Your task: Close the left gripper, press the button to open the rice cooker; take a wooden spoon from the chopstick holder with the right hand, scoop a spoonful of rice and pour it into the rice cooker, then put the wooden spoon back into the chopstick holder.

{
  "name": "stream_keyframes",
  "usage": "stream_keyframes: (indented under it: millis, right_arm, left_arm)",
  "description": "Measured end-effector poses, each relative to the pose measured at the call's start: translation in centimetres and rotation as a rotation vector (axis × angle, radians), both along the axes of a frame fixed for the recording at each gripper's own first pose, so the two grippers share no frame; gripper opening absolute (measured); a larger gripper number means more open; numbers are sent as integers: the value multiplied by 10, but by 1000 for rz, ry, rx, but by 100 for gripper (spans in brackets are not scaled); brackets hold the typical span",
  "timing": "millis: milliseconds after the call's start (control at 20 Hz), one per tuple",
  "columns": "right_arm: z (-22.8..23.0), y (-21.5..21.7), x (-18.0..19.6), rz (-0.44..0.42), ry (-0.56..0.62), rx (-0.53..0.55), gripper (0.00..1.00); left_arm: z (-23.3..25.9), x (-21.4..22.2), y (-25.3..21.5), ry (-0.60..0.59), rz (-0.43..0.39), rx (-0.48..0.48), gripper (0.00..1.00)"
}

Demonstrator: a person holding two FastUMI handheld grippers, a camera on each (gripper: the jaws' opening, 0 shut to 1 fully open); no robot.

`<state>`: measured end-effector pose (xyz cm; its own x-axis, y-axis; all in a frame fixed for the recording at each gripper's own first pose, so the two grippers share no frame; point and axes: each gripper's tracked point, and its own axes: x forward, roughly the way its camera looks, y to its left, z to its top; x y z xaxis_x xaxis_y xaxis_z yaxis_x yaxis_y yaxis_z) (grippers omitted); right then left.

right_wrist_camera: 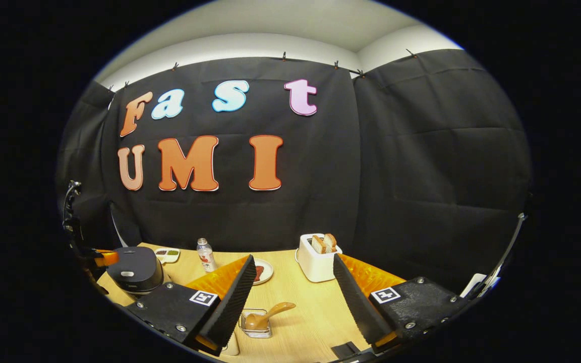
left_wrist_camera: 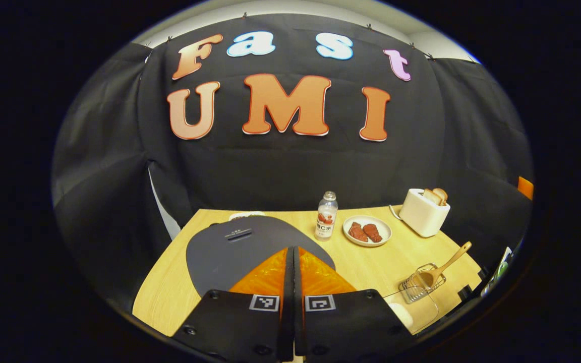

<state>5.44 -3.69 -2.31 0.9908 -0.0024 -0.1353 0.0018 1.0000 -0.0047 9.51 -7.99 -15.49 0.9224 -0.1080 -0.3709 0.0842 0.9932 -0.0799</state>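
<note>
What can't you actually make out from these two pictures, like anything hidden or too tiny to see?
- Rice cooker button, left gripper view: the shut left gripper fingers cover the lid's front.
- Whether the fingers touch the lid: cannot tell.
- Container beside the chopstick holder, left gripper view: cut off by the gripper body; contents unclear.
- Small dish behind the cooker, right gripper view: contents too small.
- Wooden spoon bowl: partly inside the holder.

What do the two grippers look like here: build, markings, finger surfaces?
Each gripper, left and right, has two black blocky finger carriers with visible screws, each topped by a square black-and-white marker tag. The right fingers are wedge-shaped with ribbed inner faces. The left fingers taper to a point, their upper faces textured.
</note>
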Motion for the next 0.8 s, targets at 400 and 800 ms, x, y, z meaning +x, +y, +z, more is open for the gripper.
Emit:
stream_keyframes:
  millis: [400, 800]
  right_arm:
    - [-11, -6, 1, -12, 33, -4, 95]
    - [-20, 6, -5, 27, 63, 7, 95]
  left_arm:
    - [-59, -10, -5, 154, -27, -19, 7]
    - [-62, -8, -2, 205, -38, -42, 5]
